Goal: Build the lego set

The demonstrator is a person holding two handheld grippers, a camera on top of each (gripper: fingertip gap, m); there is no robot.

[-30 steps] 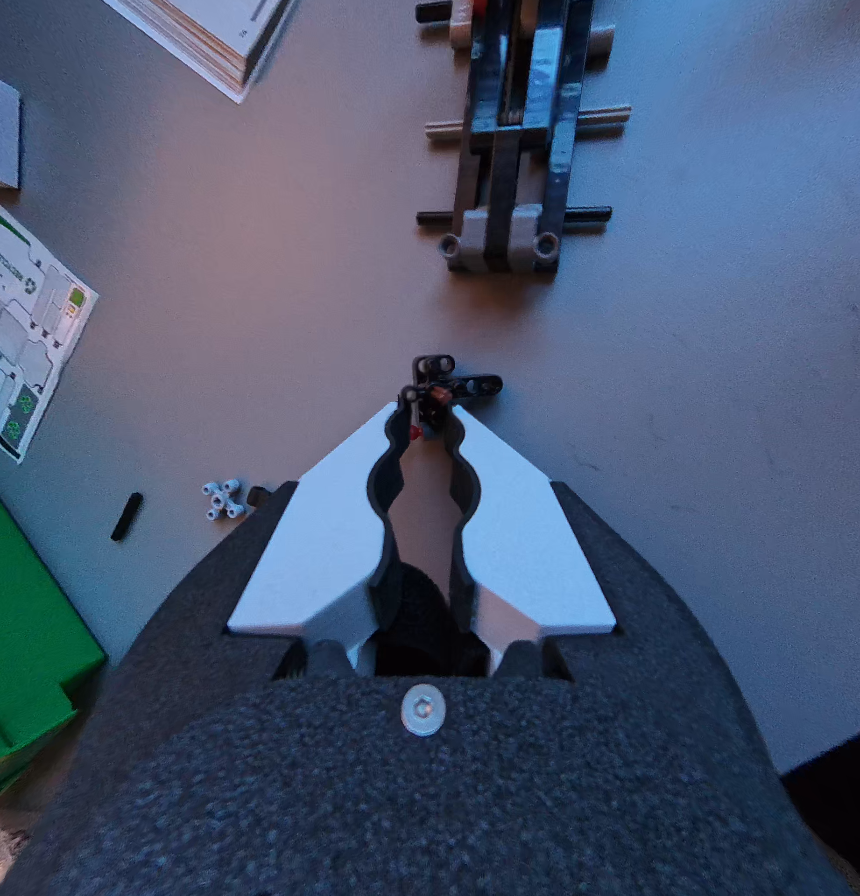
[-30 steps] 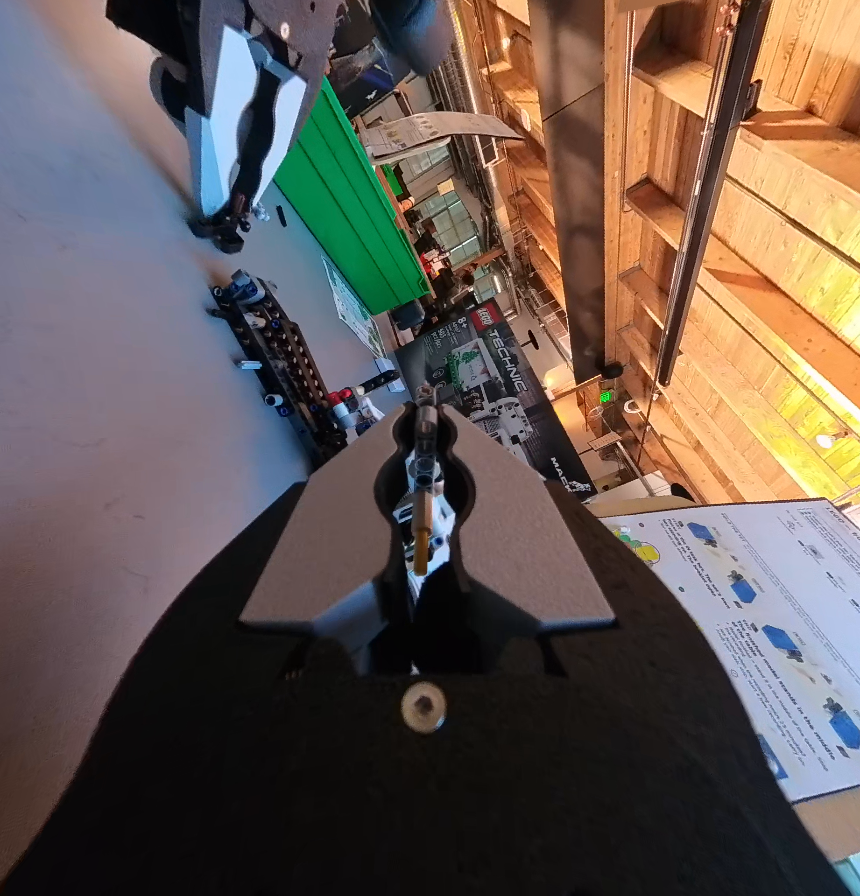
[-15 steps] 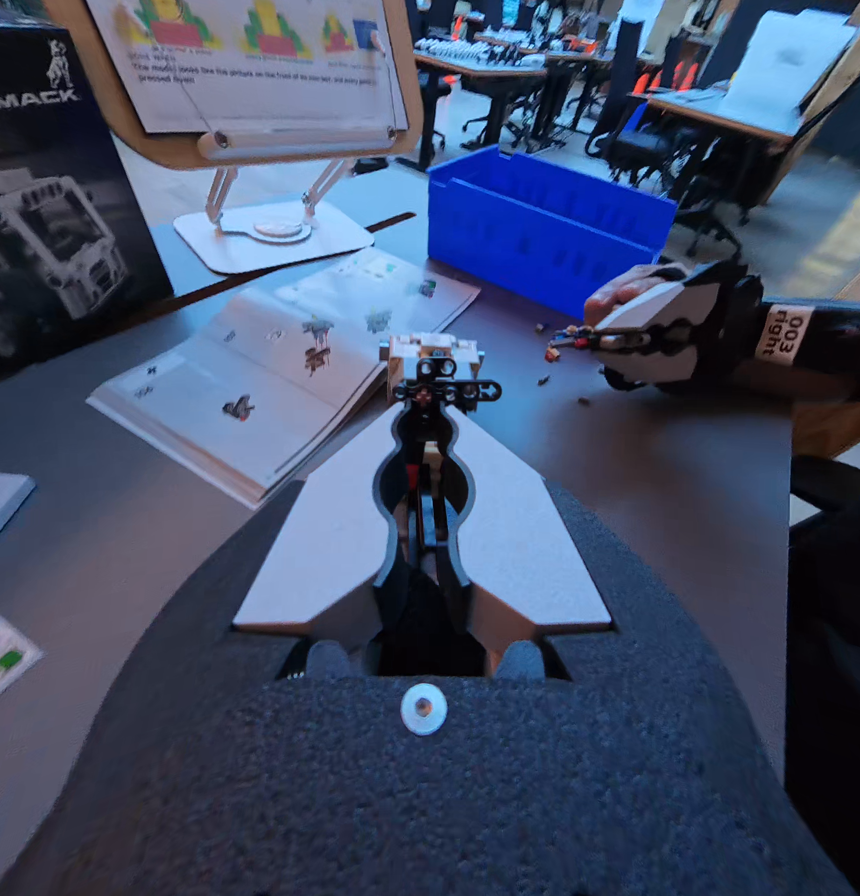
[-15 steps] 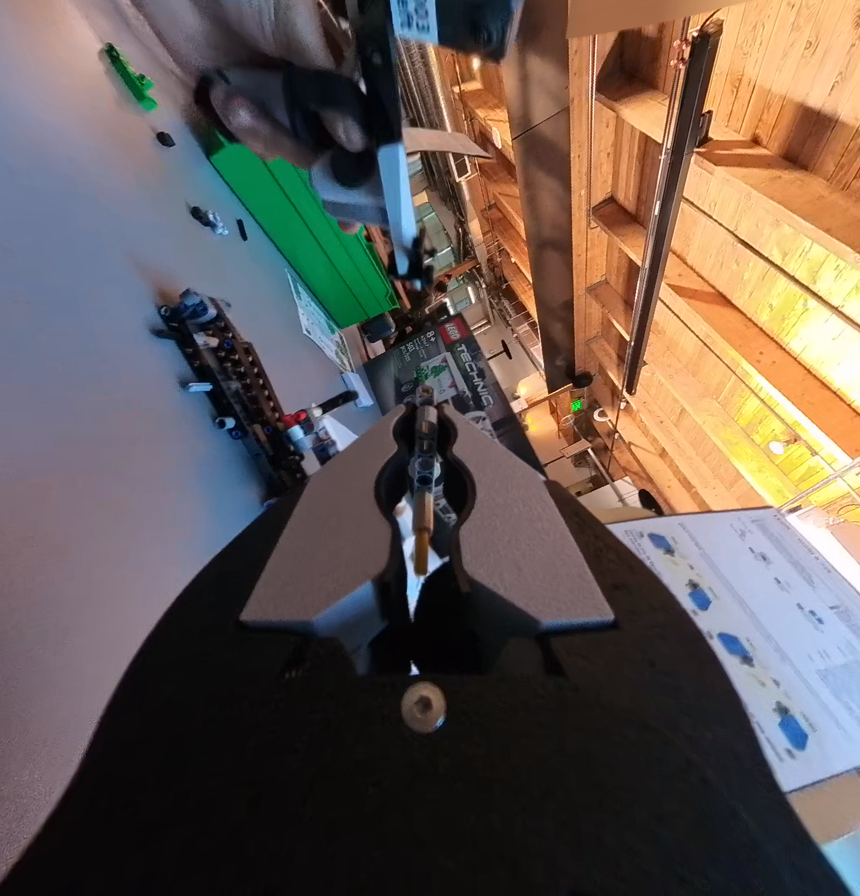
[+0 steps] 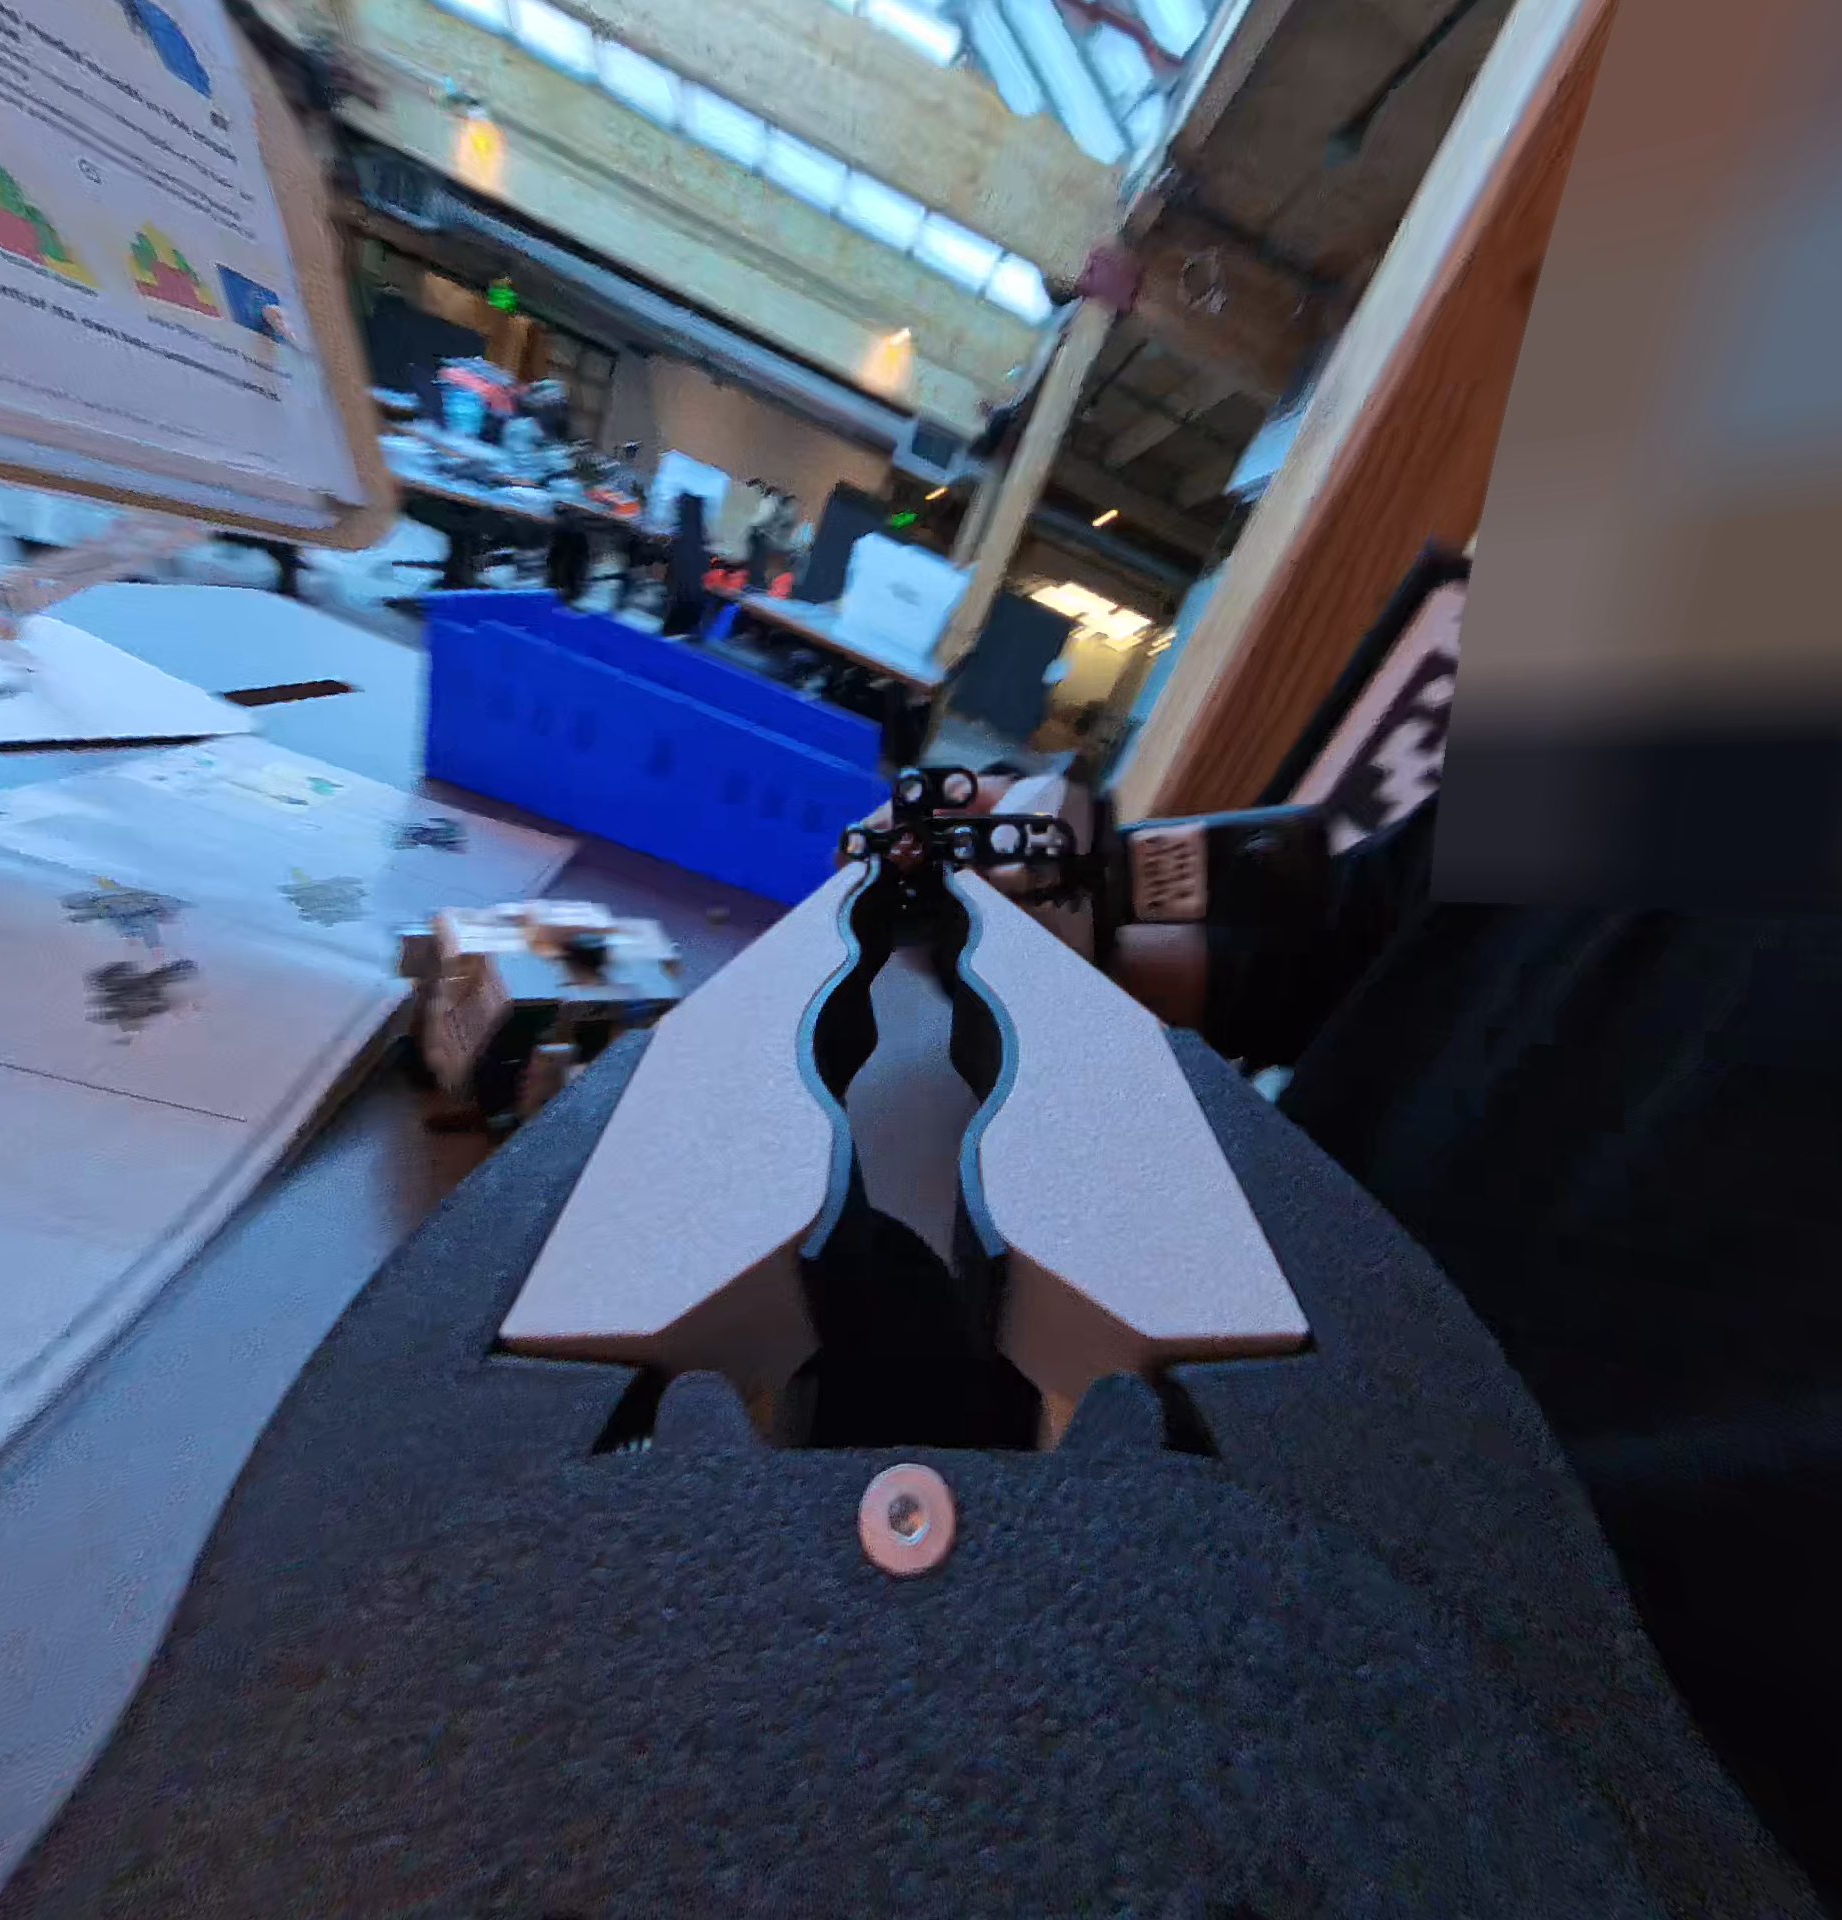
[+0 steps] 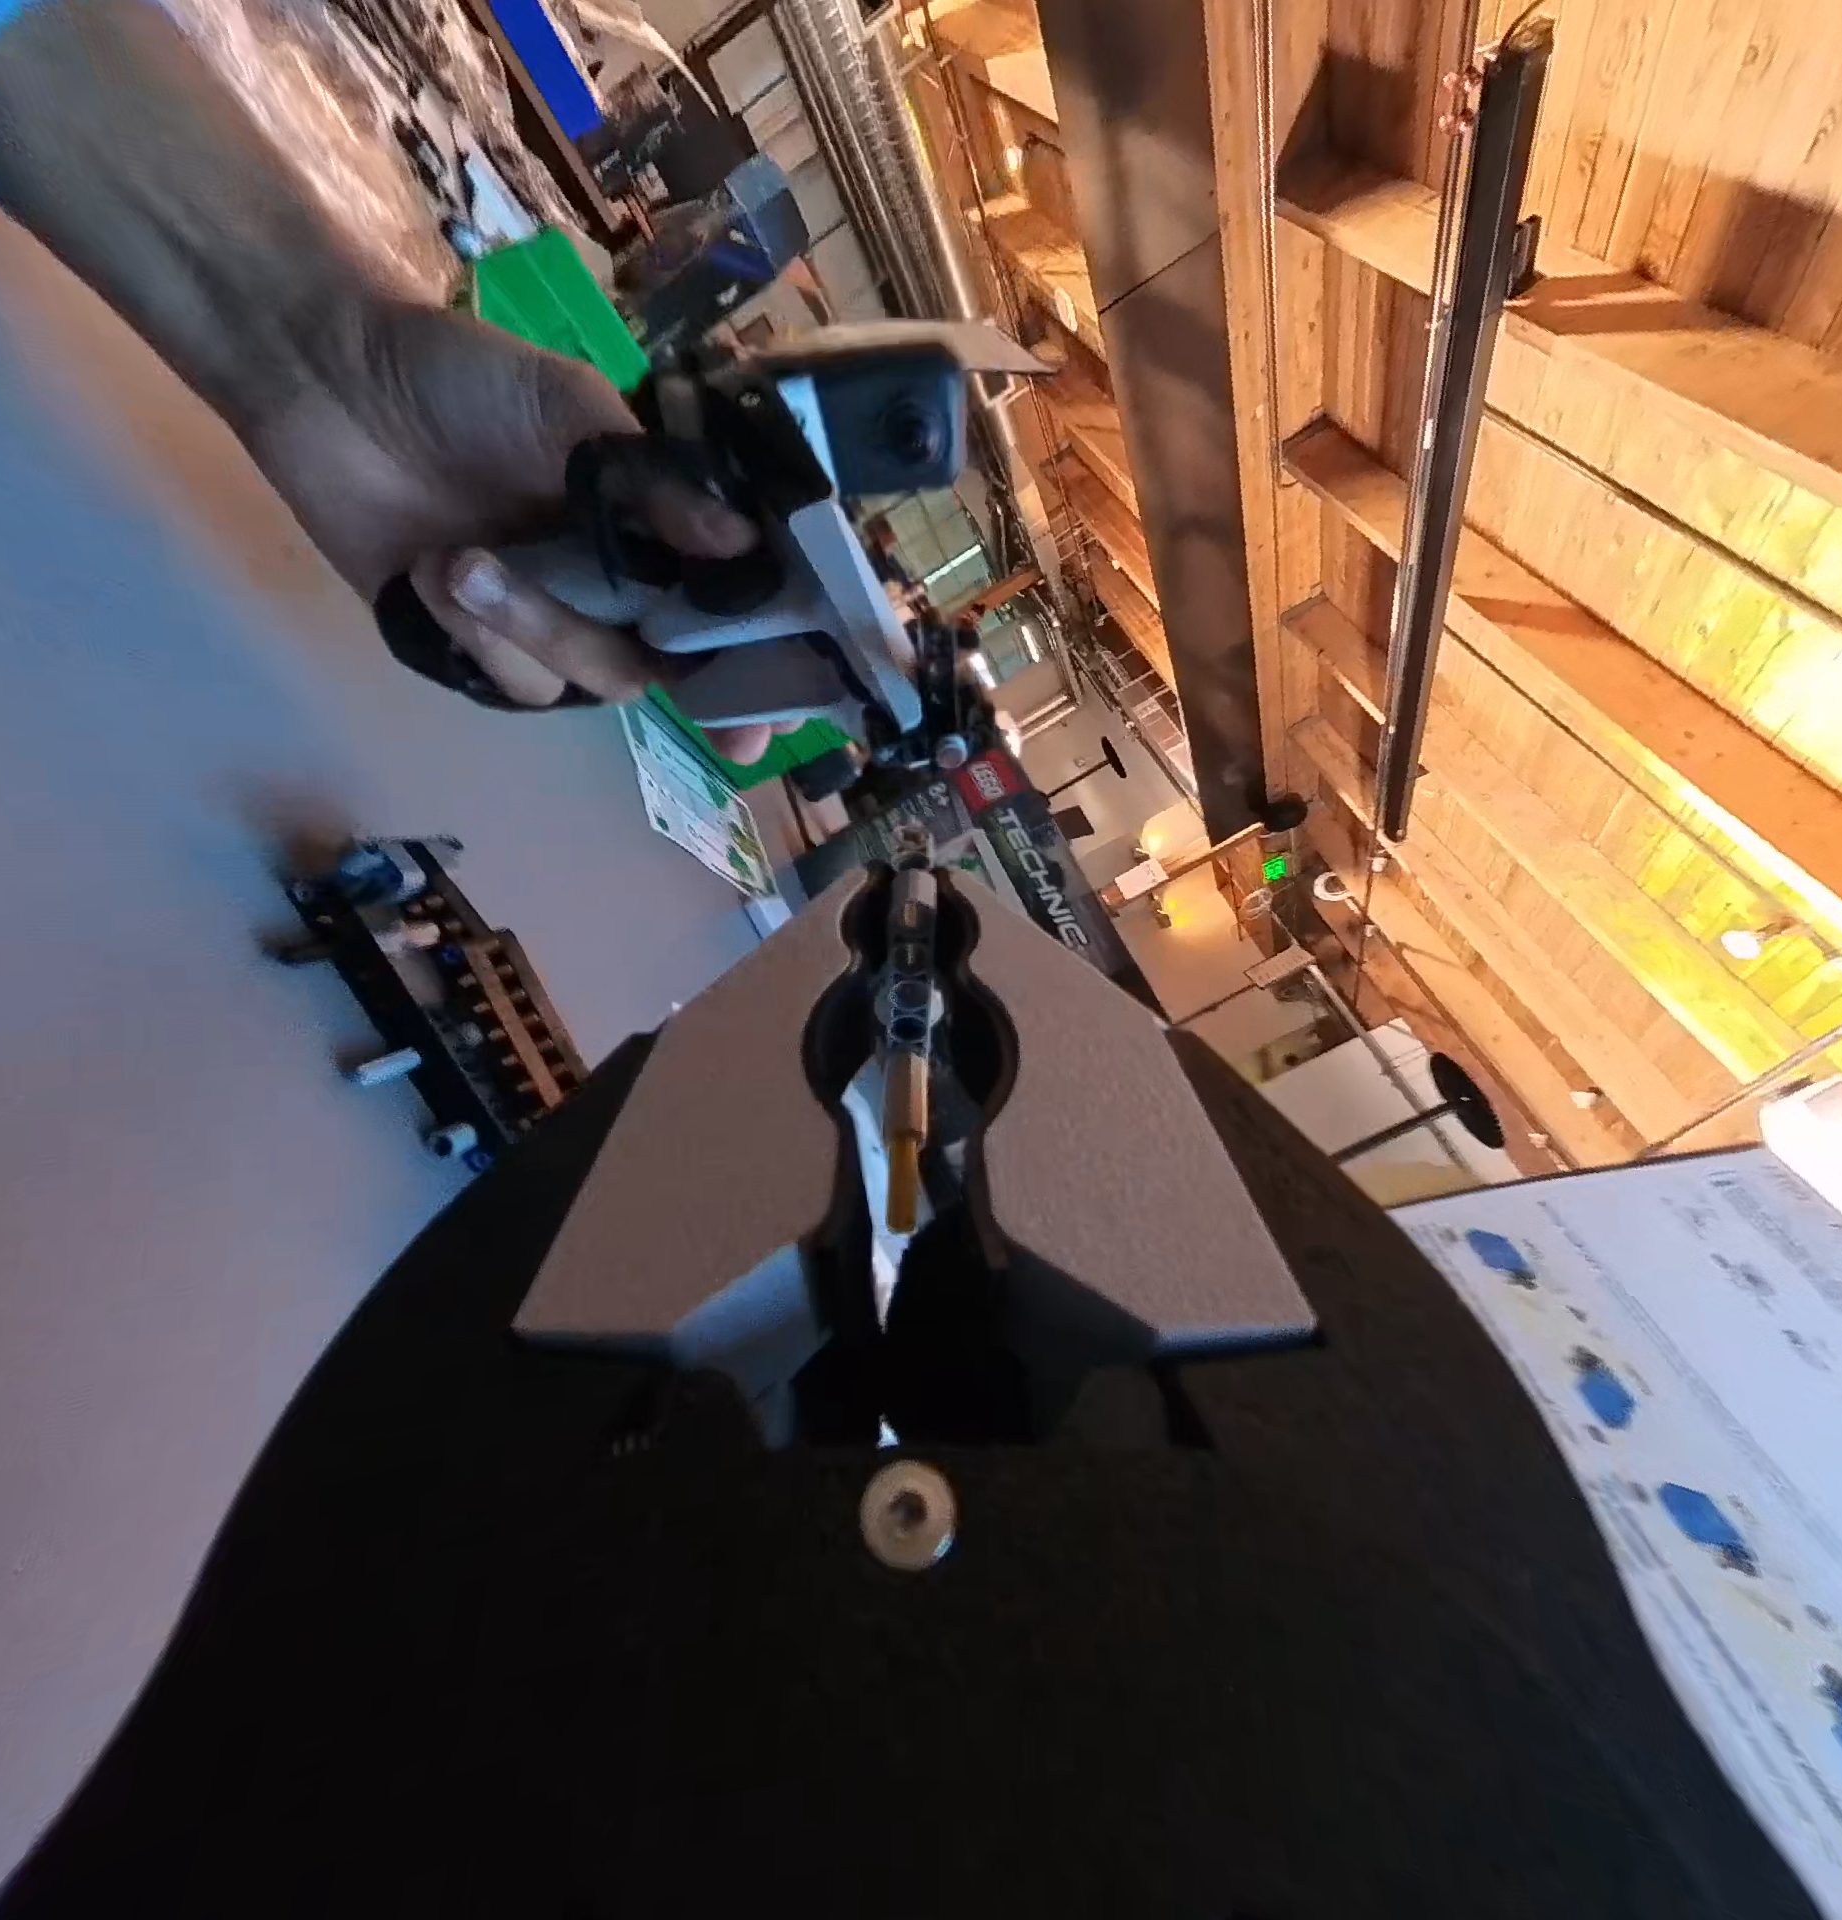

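The left gripper (image 5: pixel 912 883) is raised off the table and points level toward the right one, its tips pinched on a small black piece (image 5: pixel 943 831), with the wavy slot behind them showing a gap. In the right wrist view, a bare hand (image 6: pixel 501 540) wraps the left gripper's handle with the forearm running up to the left, and its fingers (image 6: pixel 855 623) slant down toward the right gripper (image 6: pixel 912 894). The right gripper lies rolled on its side, tips closed on a thin grey piece (image 6: pixel 909 977) with a tan axle.
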